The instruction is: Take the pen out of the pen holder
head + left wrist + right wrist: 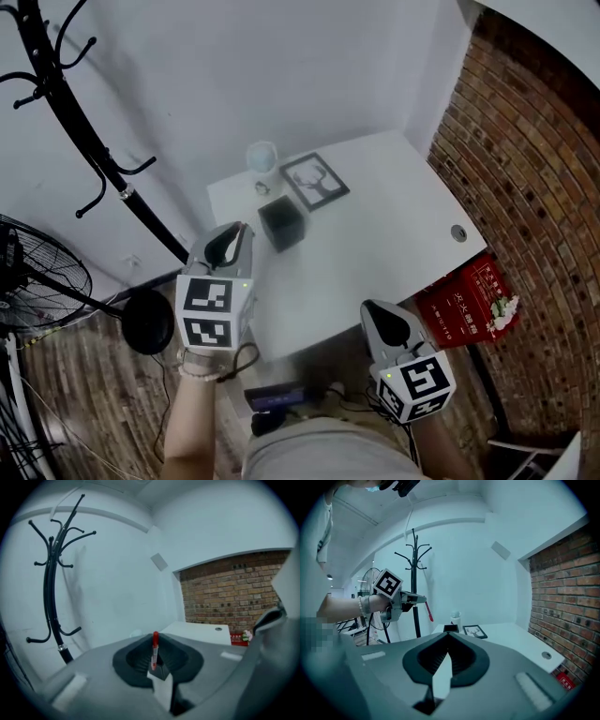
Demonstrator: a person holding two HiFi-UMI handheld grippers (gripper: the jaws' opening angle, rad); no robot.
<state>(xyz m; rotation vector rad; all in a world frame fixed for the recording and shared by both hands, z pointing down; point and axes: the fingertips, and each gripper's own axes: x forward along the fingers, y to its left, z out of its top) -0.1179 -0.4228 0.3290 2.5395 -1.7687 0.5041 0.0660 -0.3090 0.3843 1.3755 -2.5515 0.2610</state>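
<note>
Carry the red pen (pixel 154 645), pinched in the left gripper (pixel 234 239), clear of the pen holder (pixel 281 223) (right gripper (pixel 448 635) closed, empty).

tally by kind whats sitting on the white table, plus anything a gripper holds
pen holder: 1
picture frame: 1
cup: 1
red pen, in the left gripper: 1
total: 4

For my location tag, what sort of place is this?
Probably a small office or study: a white desk with a framed picture, a coat rack and a standing fan beside it.
</note>
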